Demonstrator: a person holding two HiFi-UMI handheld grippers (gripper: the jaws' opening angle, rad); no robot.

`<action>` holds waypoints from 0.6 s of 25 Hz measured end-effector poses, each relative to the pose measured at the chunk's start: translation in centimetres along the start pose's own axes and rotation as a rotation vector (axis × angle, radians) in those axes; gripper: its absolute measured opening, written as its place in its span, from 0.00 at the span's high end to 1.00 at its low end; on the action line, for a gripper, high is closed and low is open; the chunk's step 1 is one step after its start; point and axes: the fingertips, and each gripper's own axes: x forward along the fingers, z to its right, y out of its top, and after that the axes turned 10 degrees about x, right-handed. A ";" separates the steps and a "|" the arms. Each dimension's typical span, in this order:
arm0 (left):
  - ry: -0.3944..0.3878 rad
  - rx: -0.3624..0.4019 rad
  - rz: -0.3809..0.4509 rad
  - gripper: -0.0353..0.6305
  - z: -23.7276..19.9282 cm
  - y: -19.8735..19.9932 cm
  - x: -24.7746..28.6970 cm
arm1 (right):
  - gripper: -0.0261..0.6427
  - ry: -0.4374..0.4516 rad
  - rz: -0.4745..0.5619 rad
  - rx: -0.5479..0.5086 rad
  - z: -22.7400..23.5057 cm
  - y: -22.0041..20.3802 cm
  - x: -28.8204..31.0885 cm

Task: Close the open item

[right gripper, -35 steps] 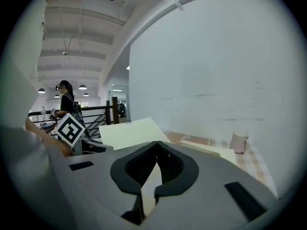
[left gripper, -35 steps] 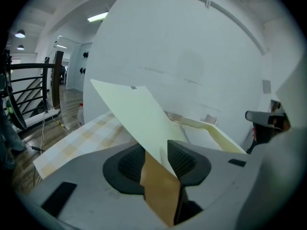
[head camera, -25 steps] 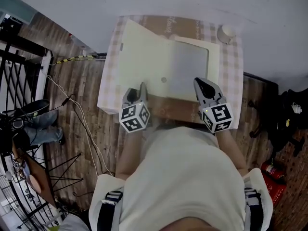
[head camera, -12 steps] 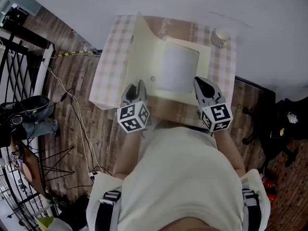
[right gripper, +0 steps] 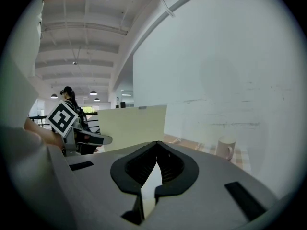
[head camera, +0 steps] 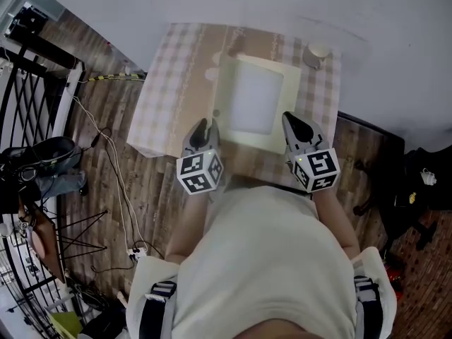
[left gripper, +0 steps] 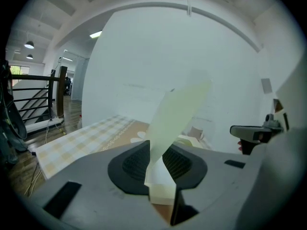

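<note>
The left hand-held gripper (head camera: 203, 128), its jaws just closing, pinches the near edge of the cover (left gripper: 177, 114), which stands almost upright ahead of it. The right hand-held gripper (head camera: 295, 123) looks nipped onto the near right edge of the folder (head camera: 254, 97) on the bench (head camera: 169, 83). The hinge runs away from the person (so the cover must fall rightward). A second ago the cover lay nearly flat, open to the left.

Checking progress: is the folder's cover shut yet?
Not shut: the cover stands upright, pinched in the left gripper, off the folder's base.
</note>
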 end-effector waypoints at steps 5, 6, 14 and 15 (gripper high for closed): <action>-0.011 0.024 -0.003 0.84 2.0 -0.3 -0.1 | 0.96 0.012 0.000 -0.004 0.7 0.0 -0.6; -0.013 0.027 -0.003 0.84 2.4 -0.4 -0.1 | 0.96 0.015 0.000 -0.006 0.9 0.0 -0.7; -0.021 0.077 -0.020 0.81 5.5 -1.4 0.0 | 0.96 0.021 -0.013 -0.019 2.8 0.1 -2.0; -0.023 0.095 -0.023 0.81 6.0 -1.6 0.0 | 0.96 0.023 -0.015 -0.021 3.1 0.2 -2.1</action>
